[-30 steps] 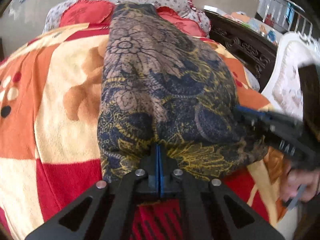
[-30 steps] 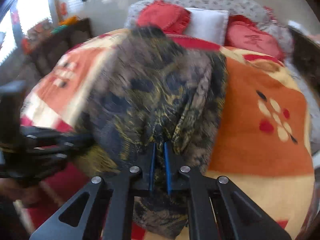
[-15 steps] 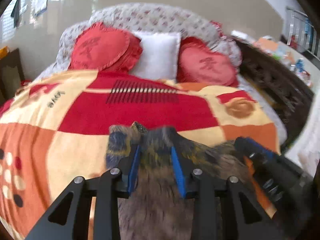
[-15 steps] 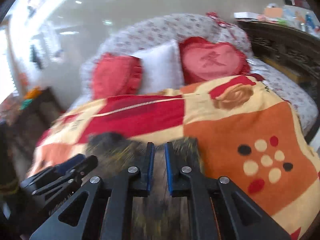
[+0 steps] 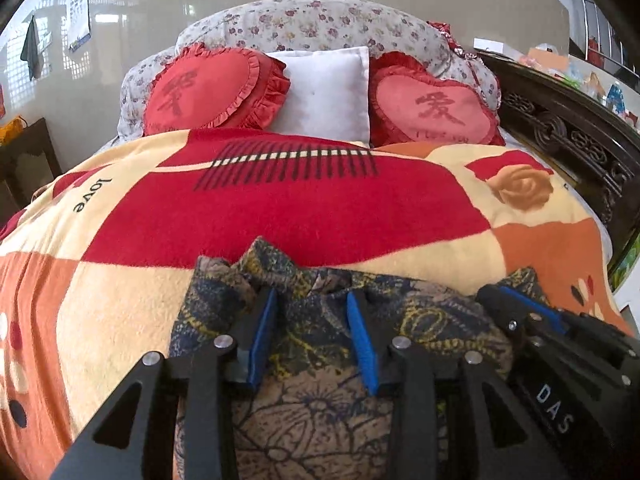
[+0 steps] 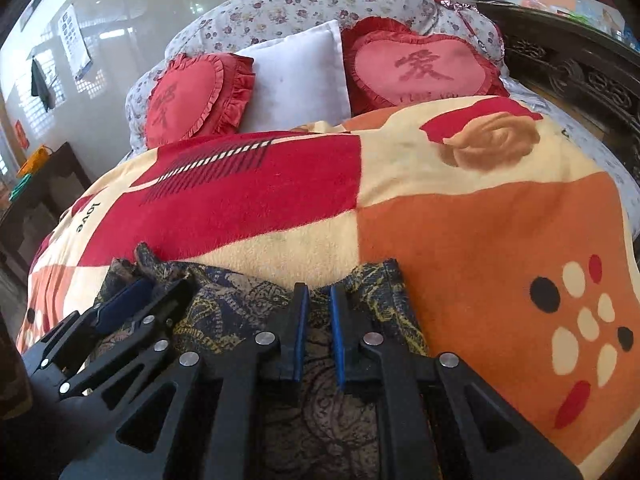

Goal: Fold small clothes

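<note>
Left wrist view: left claw (image 5: pixel 312 320) just parted over patterned garment (image 5: pixel 320 412); right claw (image 6: pixel 319 312) parted slightly.

Each gripper is matte black plastic, with two flat triangular arms that have cut-out holes and round silver screws at the joints. The left gripper (image 5: pixel 312 336) and the right gripper (image 6: pixel 318 330) both carry bright blue pads on the inner faces of their fingers. On the side of the right gripper's body, white letters read "DAS".
</note>
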Tool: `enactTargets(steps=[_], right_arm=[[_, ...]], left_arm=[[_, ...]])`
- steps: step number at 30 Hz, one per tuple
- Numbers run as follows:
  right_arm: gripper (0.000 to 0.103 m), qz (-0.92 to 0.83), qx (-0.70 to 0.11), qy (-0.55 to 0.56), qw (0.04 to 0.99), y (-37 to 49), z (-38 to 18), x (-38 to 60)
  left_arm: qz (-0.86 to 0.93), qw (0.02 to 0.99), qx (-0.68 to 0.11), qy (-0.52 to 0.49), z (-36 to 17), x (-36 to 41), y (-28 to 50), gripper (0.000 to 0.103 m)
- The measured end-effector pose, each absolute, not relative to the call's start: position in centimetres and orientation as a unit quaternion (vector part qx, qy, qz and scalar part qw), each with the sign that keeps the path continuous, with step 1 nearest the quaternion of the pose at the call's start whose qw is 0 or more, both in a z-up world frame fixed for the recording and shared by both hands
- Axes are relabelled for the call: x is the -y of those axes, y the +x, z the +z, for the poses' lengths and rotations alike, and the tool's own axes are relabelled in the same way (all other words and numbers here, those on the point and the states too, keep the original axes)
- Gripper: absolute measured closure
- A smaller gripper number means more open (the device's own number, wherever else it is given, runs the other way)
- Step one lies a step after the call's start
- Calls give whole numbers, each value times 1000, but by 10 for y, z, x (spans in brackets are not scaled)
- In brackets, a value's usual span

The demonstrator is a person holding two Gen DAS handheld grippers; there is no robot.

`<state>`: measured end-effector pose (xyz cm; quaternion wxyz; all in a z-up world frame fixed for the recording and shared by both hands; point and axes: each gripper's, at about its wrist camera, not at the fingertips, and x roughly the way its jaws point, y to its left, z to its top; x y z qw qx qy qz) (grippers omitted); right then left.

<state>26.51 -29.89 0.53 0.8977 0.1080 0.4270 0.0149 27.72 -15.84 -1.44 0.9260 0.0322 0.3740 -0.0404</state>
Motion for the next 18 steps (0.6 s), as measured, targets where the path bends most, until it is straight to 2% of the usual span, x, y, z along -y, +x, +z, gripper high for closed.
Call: enactTargets(steps=[18], right_arm=[[98, 29, -418, 139, 897, 269, 3, 306]], left_arm=[[-43, 927, -371, 29, -16, 157, 277, 65]])
